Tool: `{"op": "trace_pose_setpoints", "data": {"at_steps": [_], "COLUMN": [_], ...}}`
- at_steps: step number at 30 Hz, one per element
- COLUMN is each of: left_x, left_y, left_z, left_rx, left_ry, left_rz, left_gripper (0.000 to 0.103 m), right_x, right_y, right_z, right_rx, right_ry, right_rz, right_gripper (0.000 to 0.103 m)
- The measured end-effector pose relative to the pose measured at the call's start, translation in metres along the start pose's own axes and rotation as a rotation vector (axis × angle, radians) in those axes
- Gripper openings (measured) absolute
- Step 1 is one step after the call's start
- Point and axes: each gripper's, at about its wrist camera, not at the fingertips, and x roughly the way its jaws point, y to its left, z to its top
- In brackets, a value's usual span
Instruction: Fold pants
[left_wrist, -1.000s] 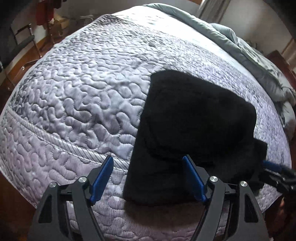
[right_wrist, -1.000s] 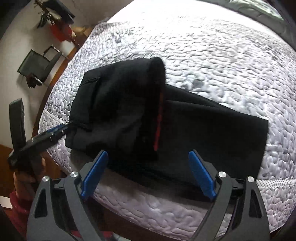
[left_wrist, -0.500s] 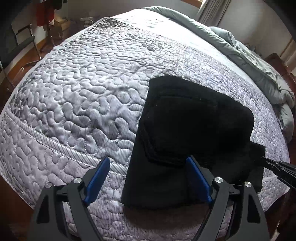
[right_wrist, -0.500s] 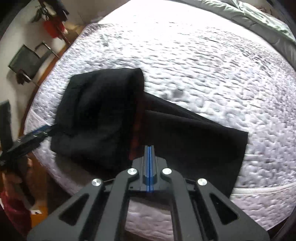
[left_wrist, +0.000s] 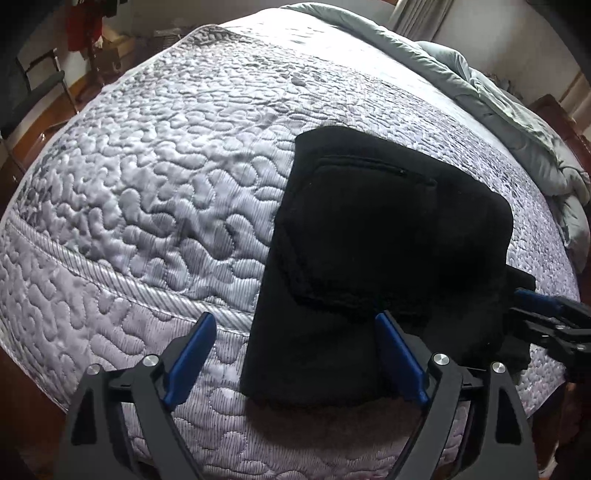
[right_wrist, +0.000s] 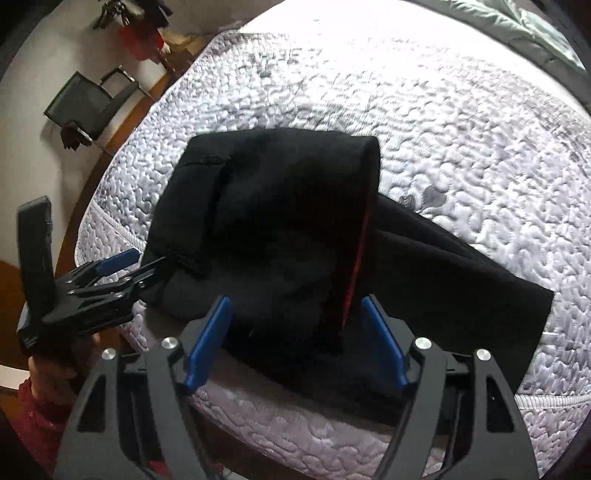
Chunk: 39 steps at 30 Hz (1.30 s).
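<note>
Quilted grey bedspread (left_wrist: 155, 192) is carrying the black pants (left_wrist: 376, 236), lying folded over near its front edge. Both grippers are hovering just in front of the pants: the left gripper (left_wrist: 291, 354) is spreading its jaws wide, holding nothing, and the right gripper (right_wrist: 295, 343) likewise. A crumpled duvet (left_wrist: 509, 110) is lying behind the pants
</note>
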Motion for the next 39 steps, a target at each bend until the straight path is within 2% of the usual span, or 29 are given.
{"op": "trace_pose_setpoints", "data": {"at_steps": [1,3,4,5,9,11,13,16,18,19,20,21,22,25,31,33,37,39], "left_x": [0.000,0.001,0.001,0.001,0.000,-0.003,-0.003,0.010,0.015,0.015,0.014,0.013,0.012,0.008,0.005,0.005,0.005,0.004], "left_y": [0.001,0.004,0.005,0.007,0.010,0.010,0.006,-0.001,0.002,0.004,0.006,0.008,0.010,0.012,0.013,0.014,0.019,0.021], "left_z": [0.000,0.000,0.000,0.000,0.001,0.002,0.003,0.001,-0.001,-0.002,-0.002,-0.002,-0.002,-0.001,-0.002,-0.003,-0.007,-0.008], "left_rx": [-0.004,-0.011,-0.013,-0.017,-0.039,-0.039,-0.016,0.035,0.020,0.005,-0.010,-0.020,-0.029,-0.029,-0.039,-0.039,-0.069,-0.086], "left_ry": [0.001,0.003,0.005,0.006,0.001,-0.010,-0.021,0.006,0.021,0.019,0.018,0.020,0.020,0.015,0.027,0.031,0.039,0.044], "left_rz": [-0.002,-0.005,-0.007,-0.006,-0.026,-0.034,-0.020,0.032,0.011,-0.001,-0.016,-0.028,-0.035,-0.037,-0.074,-0.074,-0.074,-0.082], "left_gripper": [0.089,0.089,0.090,0.090,0.091,0.092,0.094,0.095,0.096,0.096,0.096,0.096,0.095,0.095,0.095,0.095,0.095,0.095], "right_x": [0.005,0.012,0.012,0.010,-0.015,-0.027,-0.023,0.008,0.012,0.007,0.001,-0.004,-0.011,-0.012,0.030,0.039,0.035,0.028], "right_y": [-0.002,-0.007,-0.008,-0.008,-0.012,-0.014,-0.020,-0.029,-0.032,-0.036,-0.038,-0.039,-0.040,-0.043,-0.046,-0.044,-0.033,-0.033], "right_z": [0.000,-0.001,-0.001,-0.002,-0.003,-0.004,-0.005,-0.013,-0.018,-0.019,-0.019,-0.018,-0.017,-0.013,-0.011,-0.011,-0.007,-0.007], "right_rx": [0.011,0.055,0.057,0.062,0.068,0.052,0.064,0.070,0.080,0.092,0.103,0.106,0.101,0.096,0.154,0.178,0.167,0.151], "right_ry": [0.015,0.030,0.026,0.014,-0.054,-0.070,-0.048,0.039,0.027,0.021,0.012,-0.002,-0.032,-0.027,0.076,0.061,0.028,0.010], "right_rz": [0.032,0.091,0.114,0.140,0.190,0.163,0.113,0.054,0.076,0.084,0.092,0.095,0.082,0.065,0.132,0.143,0.217,0.219], "right_gripper": [0.041,0.029,0.013,0.007,0.007,0.007,0.007,0.008,0.013,0.026,0.040,0.072,0.087,0.087,0.090,0.090,0.040,0.024]}}
